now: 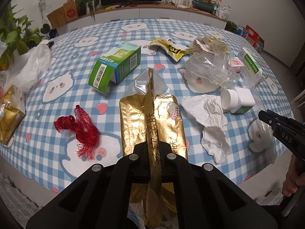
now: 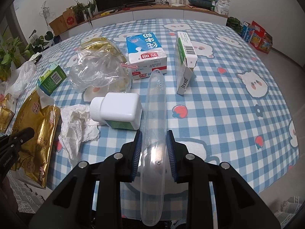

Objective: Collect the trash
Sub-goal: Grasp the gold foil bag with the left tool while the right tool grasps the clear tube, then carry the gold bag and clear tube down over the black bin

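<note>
The left gripper (image 1: 154, 150) pinches the gold foil snack bag (image 1: 152, 122) by its seam for lifting; the right gripper (image 2: 154, 152) clasps a clear plastic tray (image 2: 154, 133) edgewise.

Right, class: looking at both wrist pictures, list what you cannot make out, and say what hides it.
- Left wrist view: the gold foil bag's lower end, hidden behind the left hand-held gripper and cut off by the frame's bottom edge.
- Right wrist view: the clear plastic container's near end, behind the right hand-held gripper.
- Right wrist view: what lies inside the crumpled clear bag, blurred by its folds.
- Both views: any bin; none is visible.
</note>
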Motion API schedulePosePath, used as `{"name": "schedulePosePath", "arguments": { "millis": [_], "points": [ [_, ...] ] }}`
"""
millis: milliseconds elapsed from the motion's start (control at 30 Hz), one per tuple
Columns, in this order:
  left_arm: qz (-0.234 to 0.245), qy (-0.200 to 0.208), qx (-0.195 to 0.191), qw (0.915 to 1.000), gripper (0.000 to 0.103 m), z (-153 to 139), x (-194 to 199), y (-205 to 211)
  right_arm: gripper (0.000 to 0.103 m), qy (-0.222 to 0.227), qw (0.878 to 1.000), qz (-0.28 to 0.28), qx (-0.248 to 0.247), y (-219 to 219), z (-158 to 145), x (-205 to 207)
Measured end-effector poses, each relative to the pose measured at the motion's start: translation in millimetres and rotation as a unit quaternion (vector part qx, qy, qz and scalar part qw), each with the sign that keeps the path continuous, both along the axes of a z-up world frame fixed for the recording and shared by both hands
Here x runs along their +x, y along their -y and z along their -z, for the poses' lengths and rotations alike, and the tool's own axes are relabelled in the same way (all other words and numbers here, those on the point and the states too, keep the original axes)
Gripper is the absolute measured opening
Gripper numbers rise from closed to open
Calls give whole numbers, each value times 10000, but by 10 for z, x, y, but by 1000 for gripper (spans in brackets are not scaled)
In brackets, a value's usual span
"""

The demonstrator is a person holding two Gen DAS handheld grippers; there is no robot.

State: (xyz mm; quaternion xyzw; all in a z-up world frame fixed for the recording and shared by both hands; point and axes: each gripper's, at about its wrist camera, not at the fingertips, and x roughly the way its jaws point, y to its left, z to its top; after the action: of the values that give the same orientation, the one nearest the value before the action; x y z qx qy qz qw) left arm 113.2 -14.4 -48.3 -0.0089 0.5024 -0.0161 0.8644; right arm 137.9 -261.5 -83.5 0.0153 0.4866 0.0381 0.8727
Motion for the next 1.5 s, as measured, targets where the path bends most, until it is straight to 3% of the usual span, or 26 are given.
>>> {"name": "schedulePosePath", "arguments": {
  "millis": [533, 933, 1233, 1500],
  "points": [
    [-77, 297, -166, 9994, 0, -269, -527, -105, 25, 432, 9990, -70, -2, -37, -355, -610],
    [-178, 466, -241, 9985, 0, -462, -1246, -129, 25, 601, 9978, -283, 74, -187, -600, -1300],
    [-223, 458, -317, 9982, 0, -382, -1789, -88, 25, 627, 9971, -370, 206, -276, -632, -1840],
    [-269, 316, -423, 9982, 0, -189, -2062, -66, 25, 478, 9976, -440, 255, -377, -423, -2145]
  ]
}}
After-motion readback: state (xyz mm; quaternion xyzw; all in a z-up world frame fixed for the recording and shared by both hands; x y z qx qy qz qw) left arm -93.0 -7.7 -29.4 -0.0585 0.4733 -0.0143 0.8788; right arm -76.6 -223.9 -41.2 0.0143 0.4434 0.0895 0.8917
